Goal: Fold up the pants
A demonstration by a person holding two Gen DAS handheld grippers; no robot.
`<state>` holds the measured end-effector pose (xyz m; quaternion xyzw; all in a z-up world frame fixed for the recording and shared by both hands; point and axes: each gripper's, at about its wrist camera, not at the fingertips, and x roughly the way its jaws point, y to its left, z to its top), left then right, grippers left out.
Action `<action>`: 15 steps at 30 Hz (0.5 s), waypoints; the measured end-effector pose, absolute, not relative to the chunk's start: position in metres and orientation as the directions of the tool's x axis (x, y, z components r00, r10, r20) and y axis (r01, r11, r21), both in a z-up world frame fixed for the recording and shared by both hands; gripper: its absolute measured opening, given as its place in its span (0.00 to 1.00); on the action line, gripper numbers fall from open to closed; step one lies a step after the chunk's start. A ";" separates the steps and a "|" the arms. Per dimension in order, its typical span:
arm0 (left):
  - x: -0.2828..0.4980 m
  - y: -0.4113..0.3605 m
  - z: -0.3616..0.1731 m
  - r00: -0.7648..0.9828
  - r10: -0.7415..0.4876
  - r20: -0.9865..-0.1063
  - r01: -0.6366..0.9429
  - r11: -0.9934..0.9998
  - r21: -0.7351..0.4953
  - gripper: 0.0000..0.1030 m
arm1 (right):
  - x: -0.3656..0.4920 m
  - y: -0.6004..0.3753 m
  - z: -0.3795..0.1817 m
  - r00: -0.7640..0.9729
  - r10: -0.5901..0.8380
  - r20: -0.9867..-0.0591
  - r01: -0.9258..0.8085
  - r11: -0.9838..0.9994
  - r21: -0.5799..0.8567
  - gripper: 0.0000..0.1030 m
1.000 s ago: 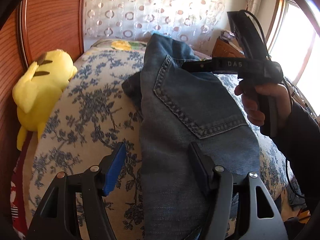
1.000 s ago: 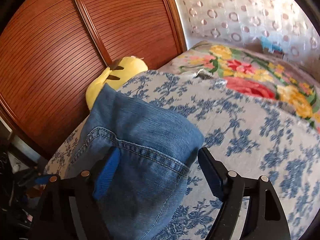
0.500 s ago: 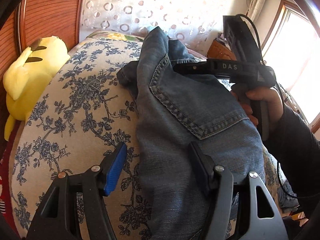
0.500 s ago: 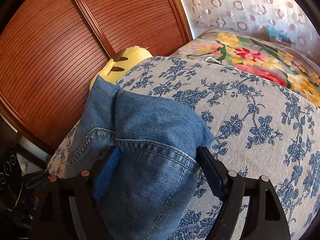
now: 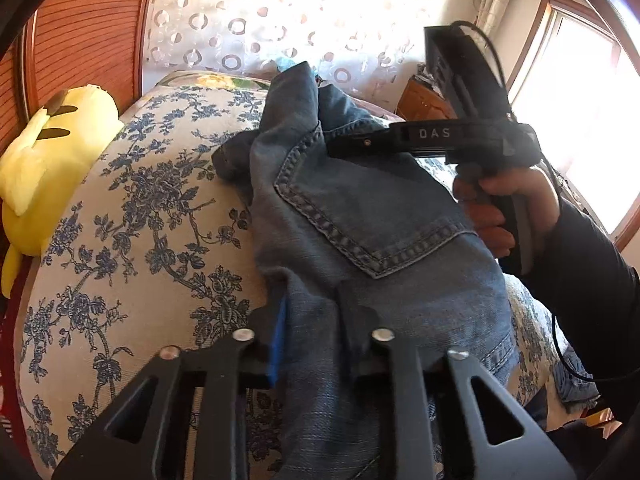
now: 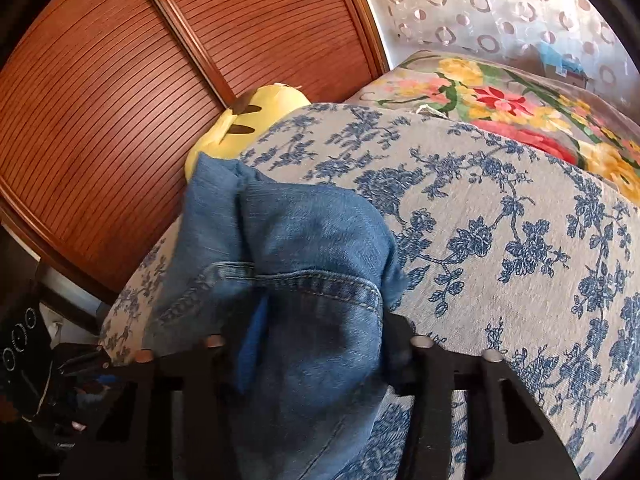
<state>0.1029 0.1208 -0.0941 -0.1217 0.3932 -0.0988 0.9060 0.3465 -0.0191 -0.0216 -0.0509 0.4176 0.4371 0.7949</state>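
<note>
Jeans (image 5: 360,216) on floral bed (image 5: 132,216), left claw (image 5: 312,340) closing, pinching a denim fold, right claw (image 6: 320,336) closing around the waistband

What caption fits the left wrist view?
Left gripper closing on jeans on floral bedspread.

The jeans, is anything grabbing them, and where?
Yes. The left tool is closing on a bunched fold of the jeans below the back pocket. The right tool is closing on their stitched edge.
</note>
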 end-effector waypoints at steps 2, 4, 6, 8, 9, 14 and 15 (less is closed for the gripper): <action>0.100 0.123 -0.091 0.680 -0.280 -0.677 0.084 0.948 -0.308 0.11 | 0.340 -0.020 -0.010 0.285 0.667 -0.688 -0.748 0.604 0.275 0.31; 0.097 0.126 -0.086 0.693 -0.285 -0.662 0.085 0.944 -0.318 0.10 | 0.331 -0.016 0.006 0.300 0.694 -0.655 -0.766 0.584 0.268 0.29; 0.093 0.133 -0.081 0.711 -0.282 -0.644 0.076 0.941 -0.329 0.09 | 0.320 -0.006 0.024 0.315 0.715 -0.624 -0.792 0.560 0.243 0.28; 0.089 0.144 -0.072 0.736 -0.271 -0.621 0.060 0.939 -0.339 0.09 | 0.311 0.009 0.042 0.322 0.733 -0.599 -0.814 0.537 0.220 0.27; 0.088 0.150 -0.068 0.746 -0.263 -0.612 0.051 0.939 -0.341 0.09 | 0.309 0.018 0.049 0.321 0.741 -0.590 -0.825 0.525 0.210 0.27; 0.082 0.193 -0.035 0.807 -0.198 -0.556 -0.011 0.937 -0.350 0.09 | 0.303 0.067 0.084 0.302 0.778 -0.551 -0.870 0.462 0.175 0.26; 0.082 0.201 -0.030 0.816 -0.186 -0.548 -0.021 0.937 -0.348 0.09 | 0.302 0.077 0.091 0.297 0.785 -0.544 -0.877 0.449 0.168 0.26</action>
